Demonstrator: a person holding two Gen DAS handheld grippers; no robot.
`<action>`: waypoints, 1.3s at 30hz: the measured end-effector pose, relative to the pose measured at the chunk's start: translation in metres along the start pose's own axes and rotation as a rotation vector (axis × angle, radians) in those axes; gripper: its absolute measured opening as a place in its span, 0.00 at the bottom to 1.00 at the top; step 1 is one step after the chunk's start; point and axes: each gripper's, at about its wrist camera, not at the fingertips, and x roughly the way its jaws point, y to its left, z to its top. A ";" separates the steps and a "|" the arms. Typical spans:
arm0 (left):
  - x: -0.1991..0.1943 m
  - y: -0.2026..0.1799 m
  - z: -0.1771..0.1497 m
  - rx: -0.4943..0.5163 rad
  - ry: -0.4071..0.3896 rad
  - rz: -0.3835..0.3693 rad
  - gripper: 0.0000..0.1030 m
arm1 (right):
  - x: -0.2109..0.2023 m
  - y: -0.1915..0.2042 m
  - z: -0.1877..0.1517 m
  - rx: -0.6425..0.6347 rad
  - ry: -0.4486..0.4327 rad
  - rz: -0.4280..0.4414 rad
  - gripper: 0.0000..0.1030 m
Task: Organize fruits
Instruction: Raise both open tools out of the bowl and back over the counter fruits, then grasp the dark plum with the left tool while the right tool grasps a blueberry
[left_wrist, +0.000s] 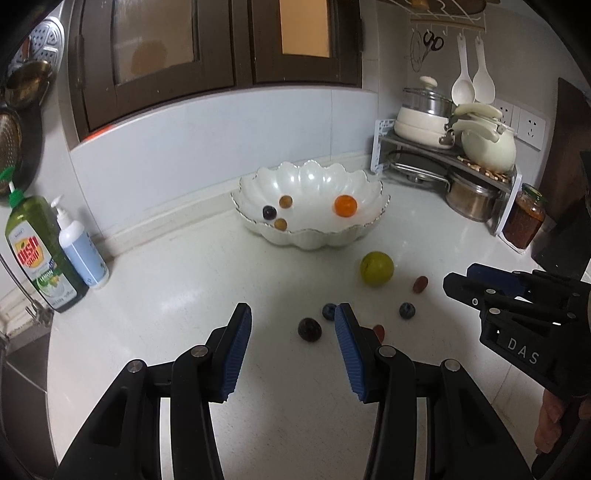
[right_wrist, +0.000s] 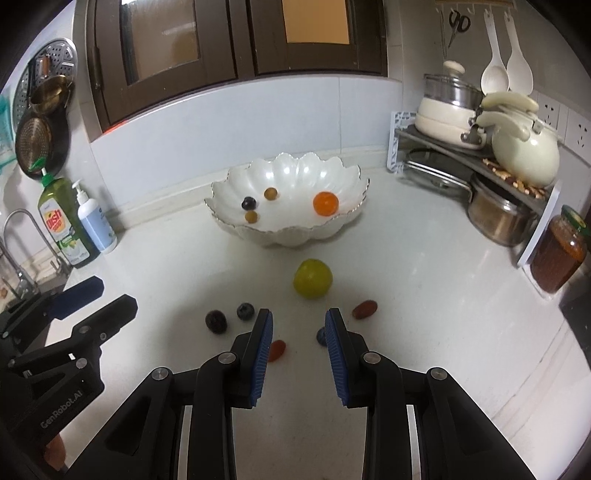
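The fruits are split between two places: a small orange (right_wrist: 325, 203), a dark berry (right_wrist: 248, 203) and two small brownish fruits (right_wrist: 270, 193) lie in the white scalloped bowl (right_wrist: 236, 177) at the back of the desk (right_wrist: 424, 280), while the rest are scattered loose in front of it. The green round fruit (right_wrist: 312, 278) sits nearest the bowl. A dark plum-like fruit (right_wrist: 215, 321), a blueberry (right_wrist: 245, 311), a second blueberry (left_wrist: 407, 309), a reddish oblong fruit (right_wrist: 364, 309) and a small red fruit (right_wrist: 277, 349) lie closer to the cameras.

The left claw (left_wrist: 293, 345) is held partly open with nothing between its pads. The right claw (right_wrist: 299, 345) is held with a narrower gap, also empty; neither touches a fruit.

Risks are judged as follows. The round fruits could be nudged by a descending finger and sent rolling across the smooth desk, since the first blueberry and the small red fruit lie just beside the left claw's right finger. A soft berry could be crushed by too firm a squeeze. The two claws are near each other, so a collision is possible if both reach for the same cluster.

Only the reddish oblong fruit shows a clear long axis; it is seen lying tilted, its far end pointing up and right in the right wrist view. The others are near-round, with no heading to tell.
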 end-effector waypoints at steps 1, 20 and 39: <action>0.001 0.000 -0.001 0.000 0.003 0.000 0.45 | 0.001 -0.001 -0.001 0.005 0.005 0.002 0.30; 0.041 -0.008 -0.012 -0.017 0.094 0.012 0.45 | 0.042 -0.016 -0.013 0.038 0.096 0.018 0.30; 0.092 -0.010 -0.020 -0.038 0.191 0.018 0.45 | 0.087 -0.029 -0.017 0.048 0.169 -0.012 0.30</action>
